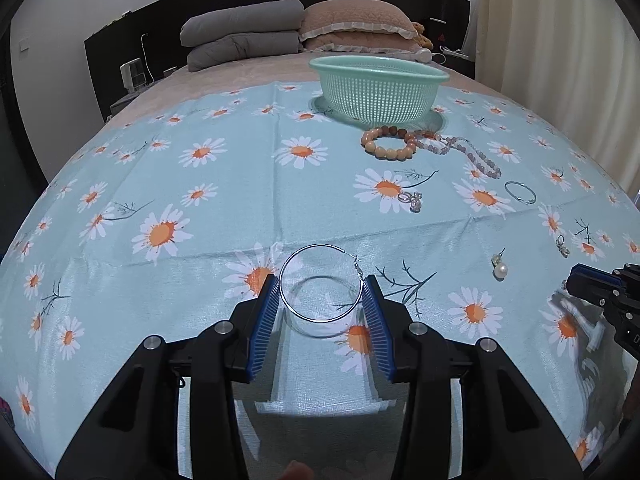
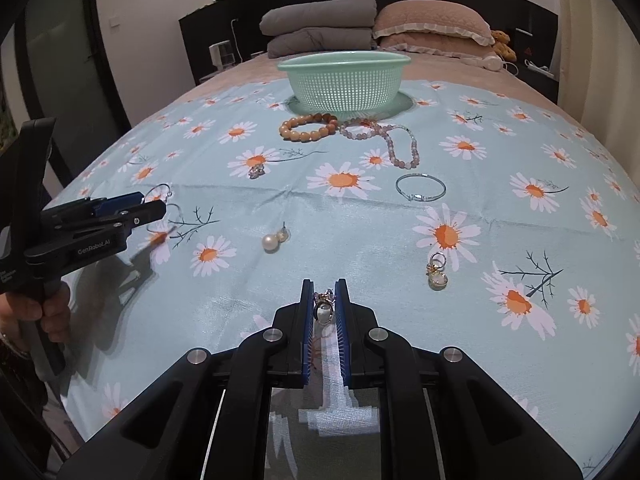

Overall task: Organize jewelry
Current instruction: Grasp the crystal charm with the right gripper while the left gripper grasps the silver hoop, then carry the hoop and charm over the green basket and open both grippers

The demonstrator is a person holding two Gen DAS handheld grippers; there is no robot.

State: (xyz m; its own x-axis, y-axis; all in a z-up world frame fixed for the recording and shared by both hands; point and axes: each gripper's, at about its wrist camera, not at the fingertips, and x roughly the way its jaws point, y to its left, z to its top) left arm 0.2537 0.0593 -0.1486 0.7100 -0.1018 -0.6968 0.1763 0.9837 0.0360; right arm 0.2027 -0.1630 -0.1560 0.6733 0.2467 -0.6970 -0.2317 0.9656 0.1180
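1. The bed [image 1: 248, 76] carries a daisy cloth [image 1: 160, 184]; grey bedding [image 1: 244, 34] and pink pillows [image 1: 356, 20] are stacked at its 12 o'clock end.
2. A green basket [image 2: 344, 80] stands on the cloth at 12 o'clock from both grippers.
3. The left gripper [image 1: 323, 288] has its blue pads clamped on a hoop earring [image 1: 320, 284], one pad at the hoop's 9 o'clock edge and the other at its 3 o'clock edge. The hoop is off the cloth, with its shadow below.
4. The right gripper [image 2: 325, 300] is pinched nearly together on a small drop earring [image 2: 323, 310], held between the pads above the cloth.
5. A tan bead bracelet [image 2: 308, 126] lies just in front of the basket, touching a pale bead strand [image 2: 394, 144] at its 3 o'clock side.
6. A thin bangle [image 2: 420, 188] lies at 1 o'clock from the right gripper.
7. A pearl earring [image 2: 274, 240] lies at 11 o'clock from the right gripper.
8. A matching drop earring [image 2: 438, 274] lies at 2 o'clock from it.
9. A small sparkly piece [image 2: 256, 170] lies on a daisy farther off at 11 o'clock.
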